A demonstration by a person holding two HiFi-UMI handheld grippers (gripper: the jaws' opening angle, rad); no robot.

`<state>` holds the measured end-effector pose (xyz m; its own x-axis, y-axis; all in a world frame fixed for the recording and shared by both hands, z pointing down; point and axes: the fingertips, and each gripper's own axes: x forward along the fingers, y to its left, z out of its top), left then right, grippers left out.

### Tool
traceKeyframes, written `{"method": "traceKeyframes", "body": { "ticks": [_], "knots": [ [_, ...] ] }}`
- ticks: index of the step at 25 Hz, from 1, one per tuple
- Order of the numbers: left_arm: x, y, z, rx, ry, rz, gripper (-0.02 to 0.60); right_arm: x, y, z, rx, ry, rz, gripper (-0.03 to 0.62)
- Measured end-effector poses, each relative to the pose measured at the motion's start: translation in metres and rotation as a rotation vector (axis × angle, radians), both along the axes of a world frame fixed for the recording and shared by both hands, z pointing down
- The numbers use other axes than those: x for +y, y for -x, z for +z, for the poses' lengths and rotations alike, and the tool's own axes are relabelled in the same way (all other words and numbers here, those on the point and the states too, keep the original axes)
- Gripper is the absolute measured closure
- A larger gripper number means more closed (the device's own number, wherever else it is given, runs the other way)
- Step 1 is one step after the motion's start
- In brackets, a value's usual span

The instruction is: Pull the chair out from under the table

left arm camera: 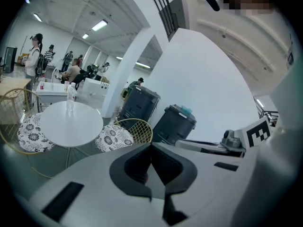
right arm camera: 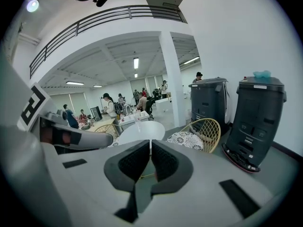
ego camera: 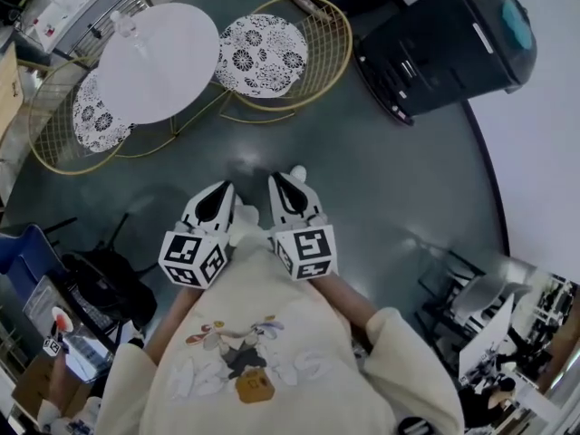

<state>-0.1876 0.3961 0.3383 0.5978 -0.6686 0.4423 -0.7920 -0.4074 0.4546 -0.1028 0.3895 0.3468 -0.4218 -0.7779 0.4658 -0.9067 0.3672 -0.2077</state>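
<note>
A round white table (ego camera: 154,62) stands on the grey floor with a clear bottle (ego camera: 125,27) on it. Two gold wire chairs with patterned cushions sit at it: one on the right (ego camera: 272,53), one on the left (ego camera: 82,116), partly under the tabletop. Both grippers are held side by side in front of my chest, well short of the table. My left gripper (ego camera: 227,187) and right gripper (ego camera: 296,172) are shut on nothing. The left gripper view shows the table (left arm camera: 71,123) and the right chair (left arm camera: 124,131) beyond the shut left gripper (left arm camera: 151,145). The right gripper (right arm camera: 150,142) points at the table (right arm camera: 140,131) and chair (right arm camera: 201,131).
Two black wheeled bins (ego camera: 444,43) stand against the white wall (ego camera: 544,134) at the right, close behind the right chair. A dark bag and office clutter (ego camera: 109,279) lie at my left. Several people (left arm camera: 35,56) stand at desks far behind the table.
</note>
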Motion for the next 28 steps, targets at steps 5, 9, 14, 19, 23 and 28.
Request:
{"method": "traceKeyframes", "body": {
  "ticks": [5,9,14,19,23,28],
  "knots": [
    [-0.025,-0.014,0.010,-0.065,-0.013,0.034,0.572,-0.034,-0.014,0.012,-0.053,0.037,0.009,0.585],
    [-0.072,-0.031,0.024,-0.118,-0.005,-0.006,0.572,-0.083,-0.039,0.029,-0.112,0.056,-0.001,0.585],
    [-0.135,-0.094,0.032,-0.172,0.034,0.003,0.572,-0.154,-0.092,0.036,-0.161,0.093,-0.034,0.585],
    [-0.206,-0.170,0.026,-0.156,0.067,-0.037,0.572,-0.226,-0.169,0.032,-0.187,0.111,-0.081,0.583],
    [-0.245,-0.214,0.020,-0.169,0.076,-0.091,0.572,-0.264,-0.224,0.035,-0.173,0.131,-0.115,0.578],
    [-0.279,-0.243,0.023,-0.169,0.094,-0.135,0.572,-0.302,-0.257,0.042,-0.155,0.146,-0.142,0.551]
  ]
}}
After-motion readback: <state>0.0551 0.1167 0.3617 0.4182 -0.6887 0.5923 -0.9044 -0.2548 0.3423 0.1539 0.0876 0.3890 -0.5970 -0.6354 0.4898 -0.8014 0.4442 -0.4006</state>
